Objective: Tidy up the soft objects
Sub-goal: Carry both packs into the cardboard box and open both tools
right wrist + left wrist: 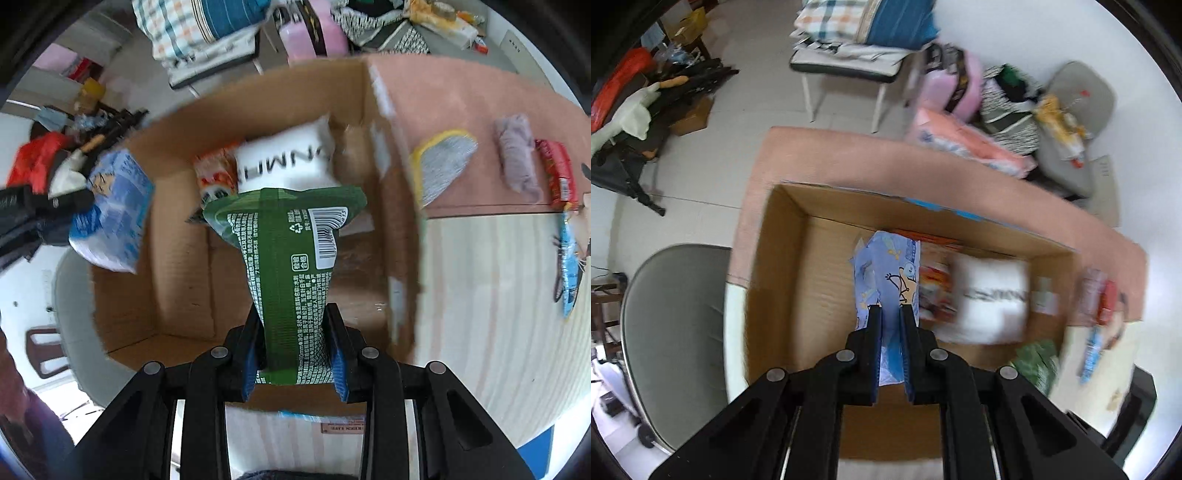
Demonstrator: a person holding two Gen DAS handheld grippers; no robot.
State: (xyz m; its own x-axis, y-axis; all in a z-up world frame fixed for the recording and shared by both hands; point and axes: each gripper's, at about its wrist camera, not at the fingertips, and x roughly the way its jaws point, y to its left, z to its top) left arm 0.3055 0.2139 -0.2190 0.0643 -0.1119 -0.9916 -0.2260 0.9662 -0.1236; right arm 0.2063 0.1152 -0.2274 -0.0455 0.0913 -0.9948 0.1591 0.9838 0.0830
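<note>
My left gripper (891, 308) is shut on a blue cartoon-printed soft pack (886, 273), which hangs over the open cardboard box (783, 266). In the right wrist view that blue pack (110, 214) shows at the left over the box (177, 280). My right gripper (293, 314) is shut on a green soft pack (286, 251) with a barcode, above the box's near side. Inside the box lie a white pack (991, 299) with black lettering and an orange-red pack (932, 291); the right wrist view shows the white pack (286, 166) and the orange-red pack (216, 175) too.
On the pink cloth (461, 96) right of the box lie a grey-and-yellow mitt (441, 164), a rolled mauve cloth (515, 155), a red packet (557, 173) and a blue packet (569, 266). A grey chair (672, 339) stands left of the table. Clutter fills the floor behind.
</note>
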